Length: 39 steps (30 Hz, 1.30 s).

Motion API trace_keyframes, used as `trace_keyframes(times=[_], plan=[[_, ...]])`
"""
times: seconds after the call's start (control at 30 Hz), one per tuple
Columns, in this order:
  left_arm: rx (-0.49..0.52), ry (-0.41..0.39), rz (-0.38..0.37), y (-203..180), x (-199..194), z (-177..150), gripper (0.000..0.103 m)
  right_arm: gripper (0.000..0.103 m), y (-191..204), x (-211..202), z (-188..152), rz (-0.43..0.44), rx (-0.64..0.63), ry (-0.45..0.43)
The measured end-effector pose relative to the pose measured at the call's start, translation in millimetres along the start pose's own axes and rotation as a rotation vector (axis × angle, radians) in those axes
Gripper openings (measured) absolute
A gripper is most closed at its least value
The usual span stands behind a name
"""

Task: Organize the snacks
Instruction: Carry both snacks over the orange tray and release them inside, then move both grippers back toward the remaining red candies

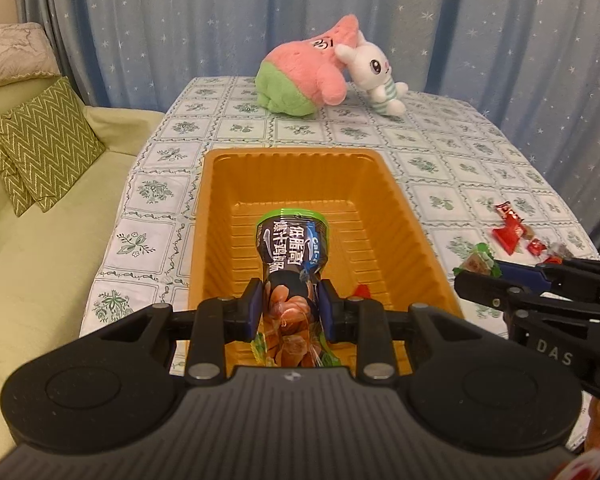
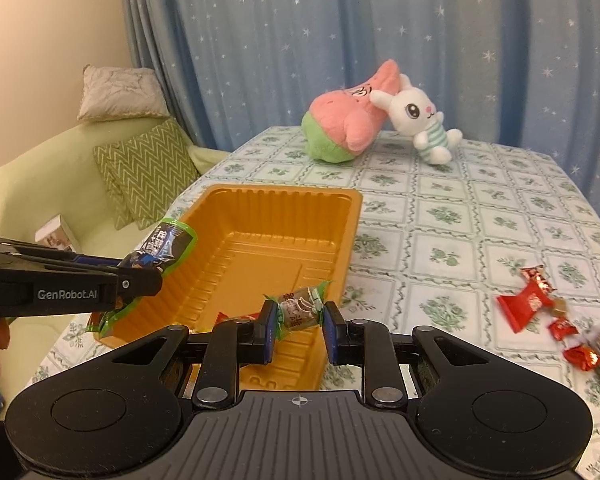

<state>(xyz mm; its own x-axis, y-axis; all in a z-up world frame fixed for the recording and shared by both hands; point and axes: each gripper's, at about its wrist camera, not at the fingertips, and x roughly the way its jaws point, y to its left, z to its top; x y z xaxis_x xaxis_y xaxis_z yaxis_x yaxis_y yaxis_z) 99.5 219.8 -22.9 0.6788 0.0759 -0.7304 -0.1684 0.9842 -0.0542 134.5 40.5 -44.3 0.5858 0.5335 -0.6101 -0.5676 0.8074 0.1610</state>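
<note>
1. Jaws of the left gripper (image 1: 291,306) are clamping a dark snack packet with a green edge (image 1: 294,258), and it is hanging over the near part of the orange tray (image 1: 404,216)
2. Jaws of the right gripper (image 2: 298,322) are pinching a small green-ended wrapped candy (image 2: 300,306), which is hovering just above the tray's near right side
3. Both snacks are being held above the tray and neither is lying in it yet, so I am judging that the task is somewhere in the middle
4. Only one item seems to be lying inside the tray already: a small red wrapper (image 2: 238,315) near the closest wall, partly hidden by the right gripper
5. On the tabletop (image 2: 440,216), well apart from the tray, a group of loose sweets (image 2: 548,316) is still waiting: about three red-wrapped pieces and some others too blurred for counting
6. Counting the rest: one tray, two grippers, two plush toys at the far edge, a pink-and-green one (image 2: 346,128) and a white rabbit (image 2: 424,126) touching each other
</note>
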Motion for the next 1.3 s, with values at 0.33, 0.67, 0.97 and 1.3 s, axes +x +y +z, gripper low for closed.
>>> trace_keyframes(times=[0.33, 0.67, 0.97, 1.3], plan=[[-0.021, 0.048, -0.006, 14.4, 26.9, -4.9, 0.028, 0.024, -2.5, 15.5, -3.0, 0.0, 0.016, 0.031], [-0.079, -0.011, 0.031, 28.0, -6.9, -11.7, 0.033, 0.024, 2.8, 17.8, -3.0, 0.035, 0.012, 0.035], [-0.12, -0.058, 0.048, 31.8, -34.0, -21.2, 0.045, 0.065, 3.6, 28.3, -3.1, 0.078, 0.007, 0.035], [-0.089, -0.073, 0.039, 6.2, -56.5, -35.3, 0.052, 0.066, -21.7, -27.4, -24.8, -0.019, 0.044, 0.016]])
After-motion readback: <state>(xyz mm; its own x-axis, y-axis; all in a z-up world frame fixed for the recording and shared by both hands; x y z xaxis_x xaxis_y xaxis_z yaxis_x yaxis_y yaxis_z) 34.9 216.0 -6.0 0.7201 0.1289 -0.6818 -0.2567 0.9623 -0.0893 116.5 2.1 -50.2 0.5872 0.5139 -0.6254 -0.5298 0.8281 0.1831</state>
